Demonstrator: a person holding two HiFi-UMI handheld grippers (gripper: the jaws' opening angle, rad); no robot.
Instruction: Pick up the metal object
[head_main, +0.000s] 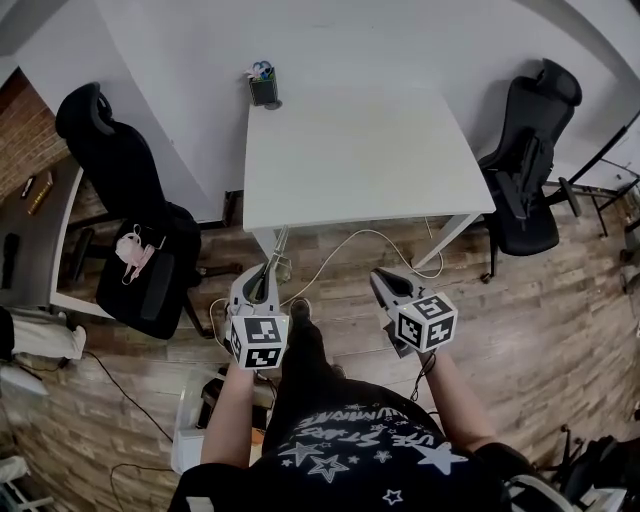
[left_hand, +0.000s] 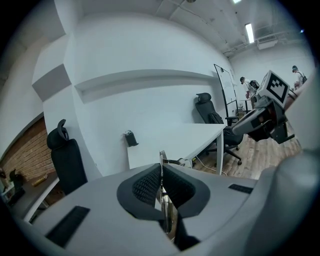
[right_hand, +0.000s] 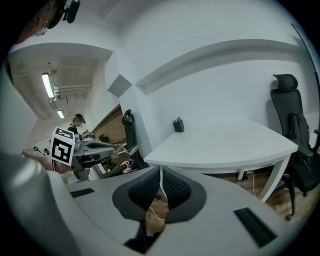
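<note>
My left gripper (head_main: 269, 272) is shut on a thin, flat metal object (head_main: 279, 248) that sticks out past its tips toward the white table (head_main: 360, 150). In the left gripper view the metal object (left_hand: 167, 212) stands on edge, pinched between the dark pads (left_hand: 145, 186) of the left gripper (left_hand: 161, 172). My right gripper (head_main: 384, 283) hangs beside it over the floor, shut with nothing in it. The right gripper view shows the right gripper (right_hand: 161, 176) with its pads together, and the left gripper (right_hand: 100, 148) holding the metal object (right_hand: 123, 149) off to the left.
A dark pen cup (head_main: 263, 88) stands at the table's far left corner. Black office chairs stand to the left (head_main: 125, 200) and to the right (head_main: 530, 150) of the table. Cables (head_main: 350, 250) trail over the wooden floor. A second desk (head_main: 35, 240) runs along the left edge.
</note>
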